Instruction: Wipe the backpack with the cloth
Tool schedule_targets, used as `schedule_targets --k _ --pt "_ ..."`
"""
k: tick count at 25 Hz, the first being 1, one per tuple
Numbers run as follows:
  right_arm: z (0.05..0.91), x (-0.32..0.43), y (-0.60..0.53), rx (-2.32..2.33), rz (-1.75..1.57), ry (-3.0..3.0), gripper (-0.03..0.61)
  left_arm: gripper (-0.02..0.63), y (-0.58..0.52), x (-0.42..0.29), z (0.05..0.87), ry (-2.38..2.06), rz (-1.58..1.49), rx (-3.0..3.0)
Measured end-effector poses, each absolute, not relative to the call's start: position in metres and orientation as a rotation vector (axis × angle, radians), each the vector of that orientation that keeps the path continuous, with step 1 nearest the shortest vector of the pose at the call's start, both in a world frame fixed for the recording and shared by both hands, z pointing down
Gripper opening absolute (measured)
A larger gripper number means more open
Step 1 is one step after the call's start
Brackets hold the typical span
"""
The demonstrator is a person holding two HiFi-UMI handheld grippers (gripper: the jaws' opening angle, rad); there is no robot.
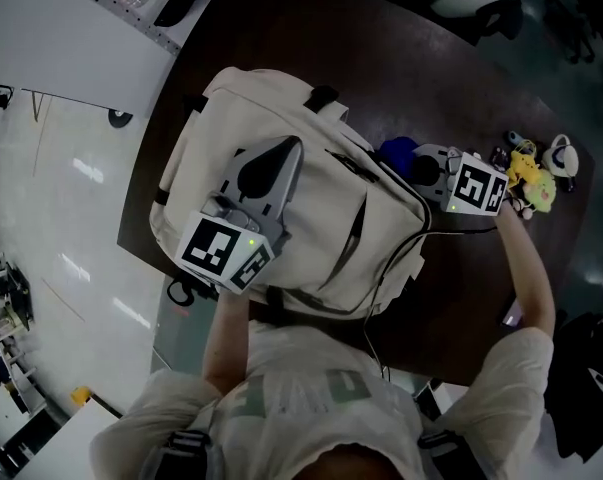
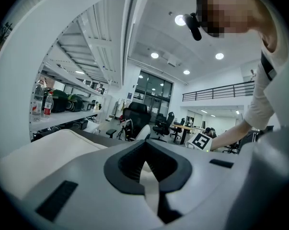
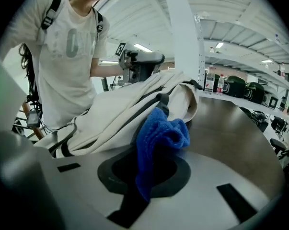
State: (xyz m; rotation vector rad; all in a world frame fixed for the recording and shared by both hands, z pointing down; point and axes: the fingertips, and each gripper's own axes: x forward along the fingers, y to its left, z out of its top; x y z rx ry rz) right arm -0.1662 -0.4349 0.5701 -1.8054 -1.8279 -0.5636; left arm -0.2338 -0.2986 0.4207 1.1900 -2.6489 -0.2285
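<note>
A cream backpack [image 1: 251,108] is laid flat on a dark round surface [image 1: 461,78] and takes up most of its left half. The left gripper [image 1: 284,153] is rested on top of the backpack, near its middle, with the tongs pointed away from the person. In the left gripper view these tongs are seen drawn close together, and a narrow strip of the cream fabric is held in the slit between them.

The right gripper [image 1: 421,165] is held at the right side of the backpack, just above the surface. Its tongs are closed on a blue cloth [image 1: 396,153]. In the right gripper view the cloth is seen bunched up between the tongs, with one end hanging down and the upper part pressed against the side of the backpack, beside a dark zip line. The left gripper is also seen there, further back on top of the bag.

A small yellow toy [image 1: 534,180] is placed near the right edge of the surface, well apart from the backpack. A white floor [image 1: 71,198] is seen to the left of the surface.
</note>
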Motion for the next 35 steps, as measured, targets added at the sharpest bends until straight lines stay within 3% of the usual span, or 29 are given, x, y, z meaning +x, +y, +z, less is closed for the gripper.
schedule_targets --k 19,28,35 --pt "0.581 -0.07 -0.481 -1.621 -0.563 -1.736 0.041 0.005 -0.299 -0.233 0.423 -2.647 -0.231 1.221" --pt "0.571 -0.087 -0.498 -1.374 -0.555 -1.924 0.041 0.005 -0.302 -0.232 0.424 -2.661 -0.2 1.229" --pt "0.488 -0.113 -0.495 -1.099 -0.277 -2.404 0.041 0.005 -0.3 -0.223 0.412 -2.699 -0.232 1.255"
